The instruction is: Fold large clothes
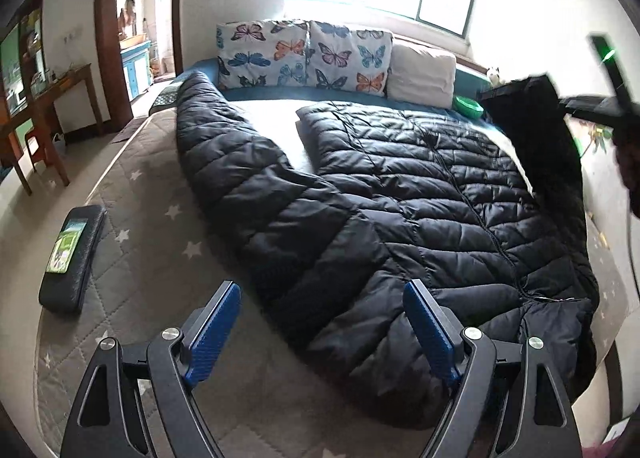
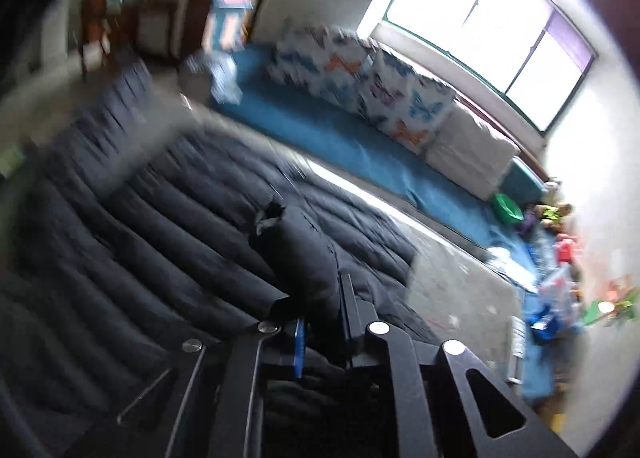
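Black puffer jacket point(image 1: 400, 193) spread on bed, long axis running away from tongs. Left gripper point(image 1: 322, 332) wide, empty, hovering at near hem. Right gripper point(image 2: 320, 298) clamped on lifted sleeve point(image 2: 300, 254), nearer for fold.

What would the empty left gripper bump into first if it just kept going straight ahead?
Most likely the black quilted puffer coat spread on the bed: the open left gripper points at its near shoulder and sleeve, though depth is hard to judge.
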`<state>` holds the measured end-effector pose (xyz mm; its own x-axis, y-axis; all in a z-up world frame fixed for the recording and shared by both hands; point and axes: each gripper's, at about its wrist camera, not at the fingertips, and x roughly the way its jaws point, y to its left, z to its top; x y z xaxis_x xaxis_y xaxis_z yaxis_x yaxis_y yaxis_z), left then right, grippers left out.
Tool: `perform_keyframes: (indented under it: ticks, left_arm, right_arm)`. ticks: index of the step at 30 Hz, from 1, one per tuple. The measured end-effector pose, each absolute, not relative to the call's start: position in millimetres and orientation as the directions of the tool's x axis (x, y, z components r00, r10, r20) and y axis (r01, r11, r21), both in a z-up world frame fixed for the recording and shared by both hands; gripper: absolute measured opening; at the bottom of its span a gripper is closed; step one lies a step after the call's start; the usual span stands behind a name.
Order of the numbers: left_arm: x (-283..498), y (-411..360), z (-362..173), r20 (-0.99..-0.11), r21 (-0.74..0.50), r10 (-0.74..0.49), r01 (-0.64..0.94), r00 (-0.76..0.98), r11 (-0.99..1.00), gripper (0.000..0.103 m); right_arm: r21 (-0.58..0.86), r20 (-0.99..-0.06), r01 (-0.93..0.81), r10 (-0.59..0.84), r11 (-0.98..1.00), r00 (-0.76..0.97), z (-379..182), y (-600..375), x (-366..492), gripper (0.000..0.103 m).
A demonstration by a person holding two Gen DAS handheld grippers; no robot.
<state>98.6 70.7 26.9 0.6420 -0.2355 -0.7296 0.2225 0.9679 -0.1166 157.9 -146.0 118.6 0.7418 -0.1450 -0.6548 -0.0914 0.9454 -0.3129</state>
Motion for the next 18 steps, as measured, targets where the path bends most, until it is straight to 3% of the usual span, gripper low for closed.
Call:
perform_keyframes:
  ticks: [6, 11, 17, 18]
  left_arm:
    - [75, 97, 35, -0.693, -0.163, -0.263, 0.21, 0.671, 0.964, 0.089]
    - [57, 109, 37, -0.686, -0.161, -0.254, 0.198, 0.682, 0.967, 0.089]
    - [46, 120, 36, -0.69, -0.167, -0.244, 0.178, 0.681, 0.97, 0.089]
    - [46, 120, 37, -0.689, -0.17, -0.243, 0.173, 0.683, 0.97, 0.089]
  right_arm:
    - [-0.175, -0.606, -0.24, 0.088, 0.955, 0.79, 174, -63, 118, 0.015]
    - [-0.014, -0.701, -0.412, 0.284, 0.911, 0.654, 165, 2, 107, 0.017]
    - [-0.151, -0.741, -0.505, 0.24, 0.85, 0.627, 139, 24, 85, 0.035]
    - [-0.157, -0.738, -0.505, 0.239, 0.849, 0.631, 140, 19, 86, 0.041]
